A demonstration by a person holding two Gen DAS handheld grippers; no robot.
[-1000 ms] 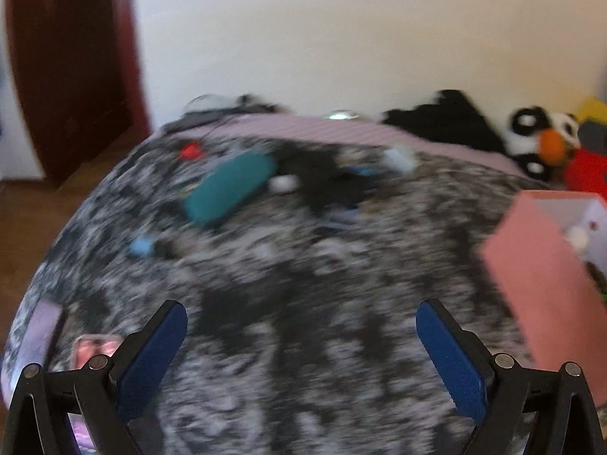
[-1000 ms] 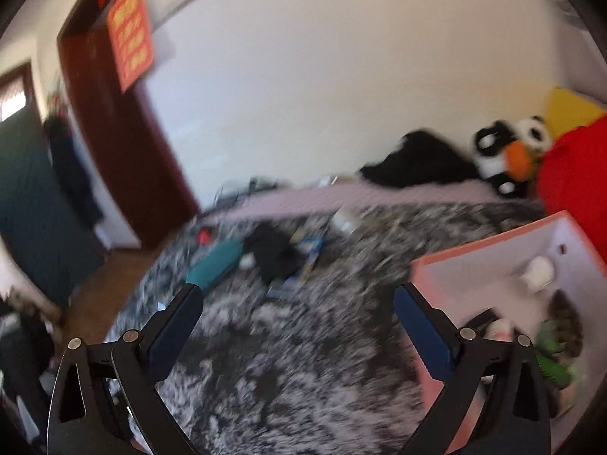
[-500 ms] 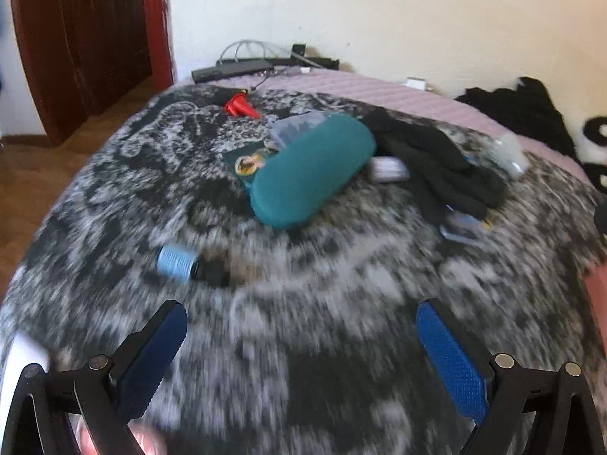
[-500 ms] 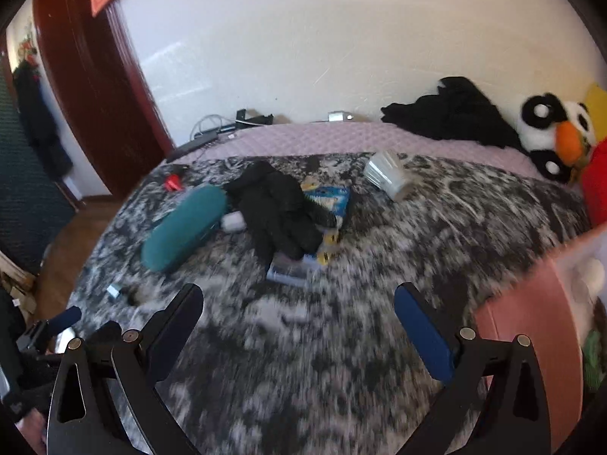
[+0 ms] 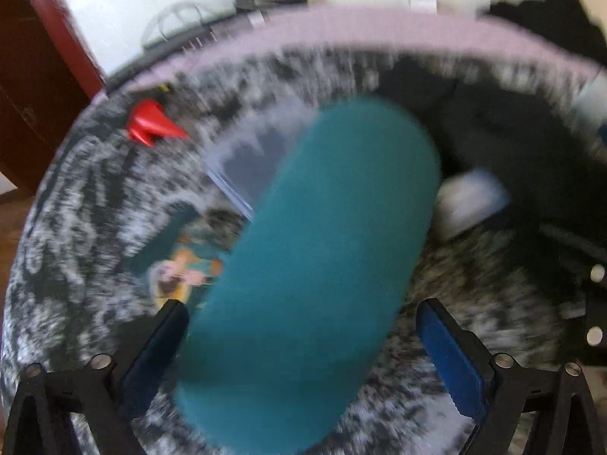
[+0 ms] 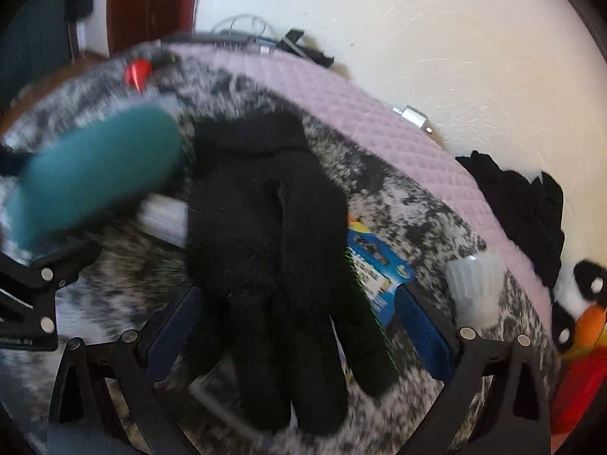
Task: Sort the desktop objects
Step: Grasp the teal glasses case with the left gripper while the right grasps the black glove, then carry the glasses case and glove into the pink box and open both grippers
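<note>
While your left gripper hangs wide open, the teal glasses case fills the centre of its view, lying on a slant between the two blue pads with clear space on either side, so nothing is gripped. Whether the pads touch the case is lost in blur. In the right wrist view your right gripper is just as wide open, straddling the black gloves in the middle of the frame; the glove fingers run down between the pads, which are not pressed against them.

Just right of the case sits a small white-and-blue object, too smeared to name. To its left lie a clear plastic sleeve and a printed card, partly under the case. A red plastic piece rests at upper left. Beneath the gloves, a blue-and-yellow retail card shows at their right edge, and a translucent cup lies on its side further right.

All of it rests on a grey-and-black mottled fleece blanket, bordered along its far edge by a pink quilted cover. Beyond that rises a white wall, with cables and a power strip at its foot. A dark red door frame stands at the upper left, black clothing is heaped by the wall, and a panda plush sits at the right edge.
</note>
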